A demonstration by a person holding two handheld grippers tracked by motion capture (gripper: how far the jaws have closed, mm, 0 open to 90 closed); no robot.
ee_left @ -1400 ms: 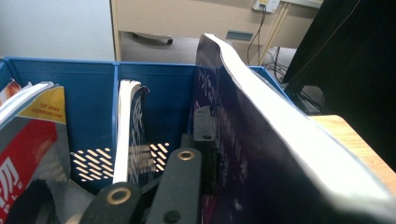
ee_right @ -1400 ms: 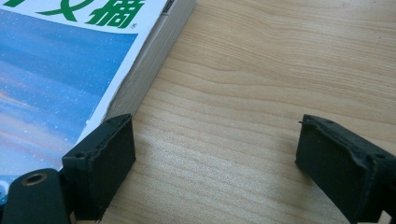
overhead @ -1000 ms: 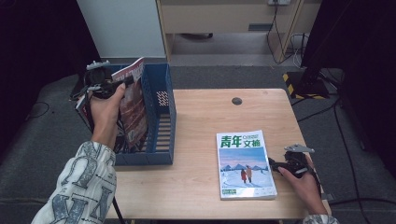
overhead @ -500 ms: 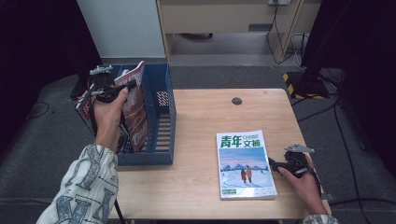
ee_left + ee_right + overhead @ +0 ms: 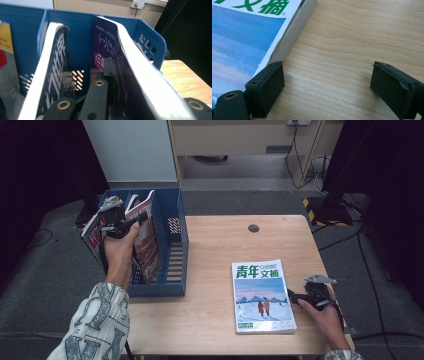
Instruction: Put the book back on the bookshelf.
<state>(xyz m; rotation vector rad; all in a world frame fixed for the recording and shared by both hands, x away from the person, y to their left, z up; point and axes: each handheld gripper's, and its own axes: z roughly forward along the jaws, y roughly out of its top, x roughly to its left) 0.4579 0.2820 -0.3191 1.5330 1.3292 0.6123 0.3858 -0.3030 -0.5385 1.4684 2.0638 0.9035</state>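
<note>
The magazine stands upright inside the blue file box, pinched in the closed left tongs. The right tongs rest wide open on the table, just beside a flat book.

Wooden table with a file rack and a magazine

The light wooden table carries a blue file rack at its left edge and a magazine lying flat, cover up, near the front right; a small dark round cap sits toward the far edge.
</note>
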